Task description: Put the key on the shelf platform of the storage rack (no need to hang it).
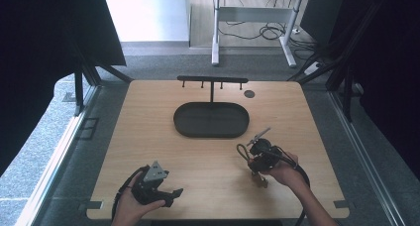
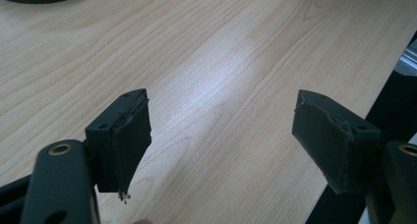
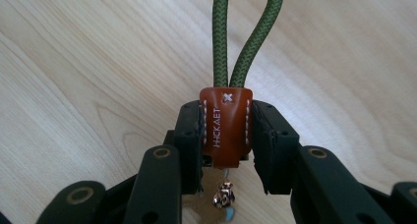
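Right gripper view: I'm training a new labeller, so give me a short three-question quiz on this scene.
1. True or false: the right gripper is shut on the brown leather tab.
2. What colour is the cord loop leaving the tab?
3. The left gripper is: A) open, holding nothing B) shut on the tray C) holding the cord

Key: 1 true; 2 green; 3 A

1. My right gripper point(image 3: 226, 135) has its jaws clamped on a brown leather tab point(image 3: 225, 128), stitched white down both sides.
2. A green cord loop point(image 3: 246, 37) runs up out of it.
3. Small metal bit point(image 3: 223, 194) dangles below, over the wooden table point(image 3: 74, 62).
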Demonstrator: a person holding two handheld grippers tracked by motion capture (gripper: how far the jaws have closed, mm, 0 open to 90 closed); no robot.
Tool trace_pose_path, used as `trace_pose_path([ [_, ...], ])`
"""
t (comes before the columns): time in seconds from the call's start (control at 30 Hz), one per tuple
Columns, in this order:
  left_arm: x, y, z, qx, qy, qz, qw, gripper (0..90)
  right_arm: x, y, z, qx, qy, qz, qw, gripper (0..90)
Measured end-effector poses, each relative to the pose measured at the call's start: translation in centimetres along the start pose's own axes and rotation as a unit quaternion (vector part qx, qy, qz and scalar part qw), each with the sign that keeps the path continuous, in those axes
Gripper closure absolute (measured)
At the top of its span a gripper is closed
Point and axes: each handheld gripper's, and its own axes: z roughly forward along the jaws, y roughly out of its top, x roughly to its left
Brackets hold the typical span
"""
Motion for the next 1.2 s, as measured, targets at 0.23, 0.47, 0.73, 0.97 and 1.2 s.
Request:
trace_pose_path([
  [0.23, -0.1, 0.0, 0.2, 0.003, -0.001, 0.001, 1.0000, 23.1, -0.5, 1.3, -1.7, -0.020, 0.001, -0.006, 0.9998, 67.4],
  [0.47, 0.0, 0.0, 0.2, 0.003, -0.001, 0.001, 1.0000, 23.0, -0.8, 2.8, -2.4, -0.020, 0.006, -0.013, 0.9997, 67.4],
  [0.73, 0.0, 0.0, 0.2, 0.003, -0.001, 0.000, 1.0000, 23.1, -0.9, 4.6, -2.7, -0.018, 0.011, -0.026, 0.9994, 67.5],
  [0.97, 0.1, -0.1, 0.2, 0.002, -0.001, -0.001, 1.0000, 23.1, -1.0, 6.0, -2.6, -0.014, 0.016, -0.037, 0.9991, 67.4],
  [1.2, 0.2, -0.1, 0.2, 0.003, -0.001, -0.002, 1.0000, 23.0, -1.3, 7.2, -2.4, -0.011, 0.020, -0.048, 0.9986, 67.5],
])
